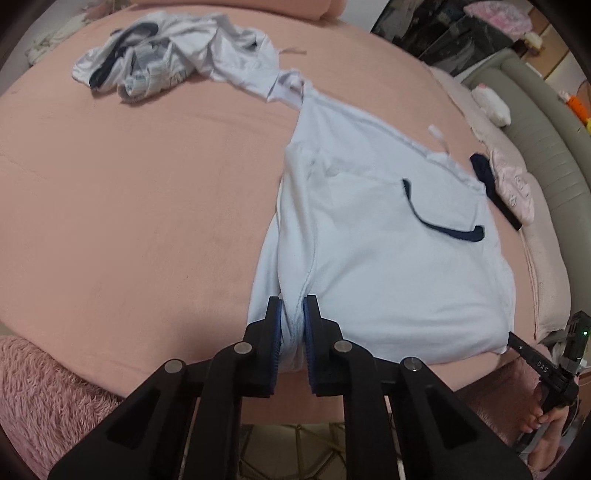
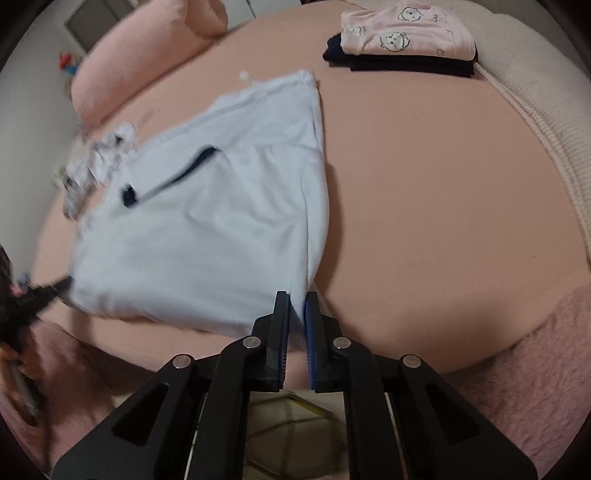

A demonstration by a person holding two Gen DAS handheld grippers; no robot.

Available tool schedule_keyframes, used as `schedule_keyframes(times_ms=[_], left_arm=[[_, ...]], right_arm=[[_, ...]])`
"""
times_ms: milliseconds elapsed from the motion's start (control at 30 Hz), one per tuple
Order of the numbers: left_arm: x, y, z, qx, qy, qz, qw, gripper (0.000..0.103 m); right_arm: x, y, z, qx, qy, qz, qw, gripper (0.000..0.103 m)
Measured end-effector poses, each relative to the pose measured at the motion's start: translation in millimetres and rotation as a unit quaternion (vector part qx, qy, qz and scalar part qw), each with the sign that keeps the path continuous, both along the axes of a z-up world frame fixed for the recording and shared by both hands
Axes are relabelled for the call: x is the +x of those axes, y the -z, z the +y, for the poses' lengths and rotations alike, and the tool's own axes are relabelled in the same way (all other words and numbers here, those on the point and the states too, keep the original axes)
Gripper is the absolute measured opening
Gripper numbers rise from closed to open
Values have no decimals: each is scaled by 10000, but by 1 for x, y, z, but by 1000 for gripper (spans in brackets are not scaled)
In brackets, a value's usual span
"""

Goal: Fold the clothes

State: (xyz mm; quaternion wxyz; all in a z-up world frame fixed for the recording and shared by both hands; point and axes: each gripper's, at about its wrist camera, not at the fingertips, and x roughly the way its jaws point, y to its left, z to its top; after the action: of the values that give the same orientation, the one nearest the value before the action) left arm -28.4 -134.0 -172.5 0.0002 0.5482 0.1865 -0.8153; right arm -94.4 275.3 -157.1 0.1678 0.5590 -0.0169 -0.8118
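A pale blue cotton garment with a dark navy trimmed pocket [image 1: 388, 236] lies spread on the pink bed sheet [image 1: 129, 206], its near hem at the bed's front edge. The left gripper [image 1: 292, 310] has its black fingers with blue pads [image 1: 275, 325] clenched on a fold of that hem's left corner. The right gripper [image 2: 296, 308] likewise pinches the garment's [image 2: 207, 229] near right corner between its fingers [image 2: 282, 317], the cloth pulled in between the pads. Farther back on the bed lies a crumpled white and navy heap of clothes [image 1: 166, 55], touching the garment's far end. A folded pink printed garment [image 2: 402, 33] rests on a folded dark navy one [image 2: 406, 64] near the cream knitted blanket [image 2: 546, 122].
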Motion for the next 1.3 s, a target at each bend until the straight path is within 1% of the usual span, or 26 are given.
schedule_keyframes(times_ms=[133,167,200,233,267,300,333,367,433,500,567,633,667,700,767,833,900,933,1000,1067,1100,1167,1200,1233,1267,1300], left_arm=[[1,-15,-5,56,-80,59,9999,16],[1,-23,-6,15,-118,182,9998,17],[0,-32,-5,-51,-109,356,9993,17],[-2,-39,-1,-76,-57,545,9985,17],[-6,-45,5,-43,25,721,9974,21],[-13,-47,14,7,105,815,9966,31],[-19,-47,22,44,175,845,9963,35],[-25,-45,33,66,286,857,9959,38],[-37,-38,60,51,585,834,9948,38],[-42,-28,86,-41,851,754,9935,38],[-42,-10,104,-293,1004,484,9933,38],[-39,7,109,-564,1112,173,9921,35],[-36,8,106,-568,1161,150,9915,31],[-33,7,100,-558,1171,120,9915,24],[-30,0,85,-486,1135,-15,9924,18],[-34,-9,73,-225,1093,47,9937,21],[-44,-21,69,-218,1128,302,9929,34],[-52,-25,71,-228,1198,438,9916,34],[-72,-23,81,-202,1345,551,9892,34],[-90,-9,93,-239,1491,524,9871,34],[-99,-3,99,-258,1564,510,9860,34],[-114,10,108,-357,1663,548,9839,34],[-116,13,104,-442,1617,642,9838,34],[-117,15,97,-418,1517,693,9851,34],[-118,15,87,-390,1367,716,9873,31],[-120,15,76,-412,1195,729,9893,28]], right_arm=[[-2,-9,4,225,18,59,9997,8],[-2,-12,6,207,48,51,9998,8],[-2,-22,13,77,257,112,9996,8],[-3,-33,17,-67,444,233,9987,11],[-3,-44,18,-206,610,365,9973,13],[-4,-54,11,-360,539,504,9966,13],[-4,-62,-6,-373,260,637,9969,13],[-4,-65,-26,-232,-12,749,9969,13],[-4,-57,-69,229,-516,842,9948,13],[-5,-42,-91,380,-741,735,9938,13],[-6,-26,-110,490,-931,606,9926,13],[-4,-18,-105,656,-966,590,9914,13],[-3,-14,-101,743,-975,588,9907,14],[-2,-11,-96,830,-983,587,9900,15],[1,-4,-88,1003,-999,584,9882,16],[-10,-9,-85,900,-982,585,9894,16],[-22,-15,-83,763,-961,587,9907,16],[-28,-19,-82,694,-951,588,9913,16],[-40,-25,-79,557,-929,590,9924,19],[-52,-31,-77,420,-908,592,9932,20],[-60,-32,-91,266,-989,578,9931,20],[-66,-21,-114,192,-1072,590,9923,20],[-69,-16,-125,172,-1105,600,9919,20],[-72,-6,-130,327,-1072,648,9916,18],[-74,5,-133,531,-1021,706,9908,16],[-76,12,-129,514,-951,742,9914,16]])
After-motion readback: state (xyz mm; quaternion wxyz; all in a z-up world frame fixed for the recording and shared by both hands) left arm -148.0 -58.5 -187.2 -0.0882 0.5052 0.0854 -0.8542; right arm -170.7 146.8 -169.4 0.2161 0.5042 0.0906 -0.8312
